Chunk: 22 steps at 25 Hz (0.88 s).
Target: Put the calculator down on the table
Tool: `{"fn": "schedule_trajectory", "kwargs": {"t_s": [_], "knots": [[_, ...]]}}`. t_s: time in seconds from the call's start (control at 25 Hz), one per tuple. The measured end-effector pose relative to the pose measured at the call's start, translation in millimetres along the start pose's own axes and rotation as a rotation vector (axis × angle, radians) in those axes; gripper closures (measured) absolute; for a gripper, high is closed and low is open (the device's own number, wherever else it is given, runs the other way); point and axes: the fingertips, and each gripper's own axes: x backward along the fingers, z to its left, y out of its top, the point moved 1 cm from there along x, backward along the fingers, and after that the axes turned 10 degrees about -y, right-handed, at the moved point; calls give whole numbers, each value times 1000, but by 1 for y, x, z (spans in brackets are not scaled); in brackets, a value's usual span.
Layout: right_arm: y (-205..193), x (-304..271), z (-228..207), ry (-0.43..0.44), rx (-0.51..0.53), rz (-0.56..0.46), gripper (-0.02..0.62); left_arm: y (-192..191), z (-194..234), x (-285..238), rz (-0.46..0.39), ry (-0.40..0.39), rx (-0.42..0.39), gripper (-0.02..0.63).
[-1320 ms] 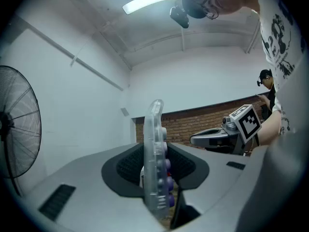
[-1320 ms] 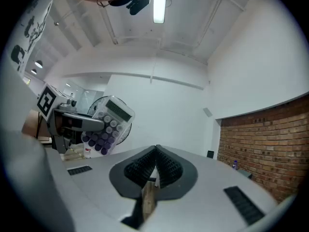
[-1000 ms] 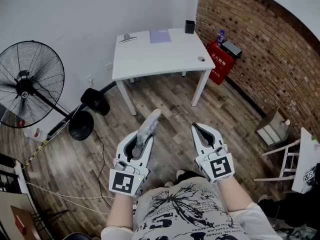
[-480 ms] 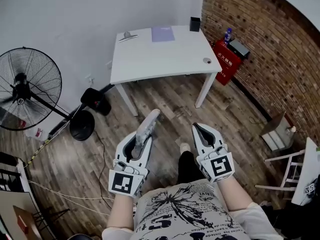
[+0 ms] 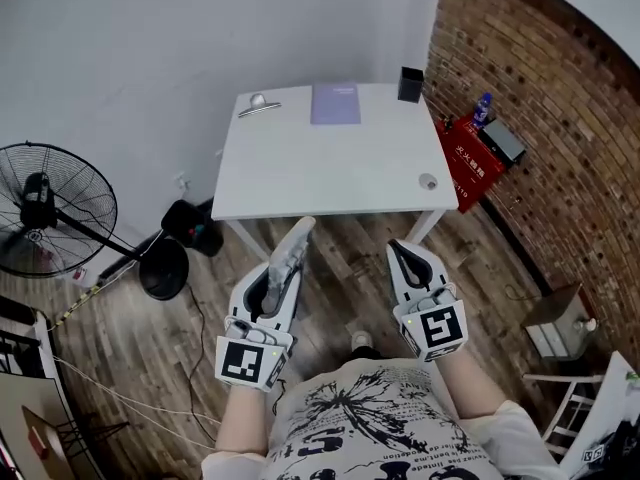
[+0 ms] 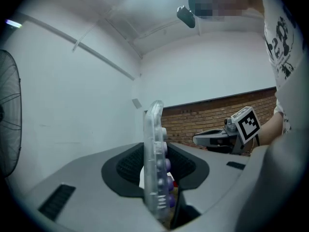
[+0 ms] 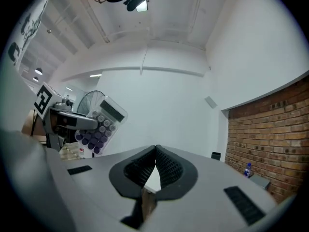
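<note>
Partly hidden between the pads, the calculator [image 6: 155, 153] stands upright, clamped in the left gripper [image 5: 284, 271].
Right gripper [image 5: 403, 260] alongside, jaws pressed together on nothing; both point forward, short of the white table [image 5: 330, 168] beyond.

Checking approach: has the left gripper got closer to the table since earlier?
Yes. The left gripper with the calculator moved toward the table, nearly reaching its near edge.
</note>
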Motion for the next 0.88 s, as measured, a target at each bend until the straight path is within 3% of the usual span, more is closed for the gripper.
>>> {"fn": "schedule_trajectory", "kwargs": {"t_s": [0.32, 0.6, 0.88], "knots": [[-13, -100, -65, 33, -33, 28, 581, -3, 54, -110, 23, 23, 28, 462], [-34, -184, -80, 55, -52, 70, 580, -34, 112, -178, 83, -7, 61, 462], [-58, -279, -96, 24, -88, 133, 581, -76, 189, -251, 171, -71, 108, 462]]}}
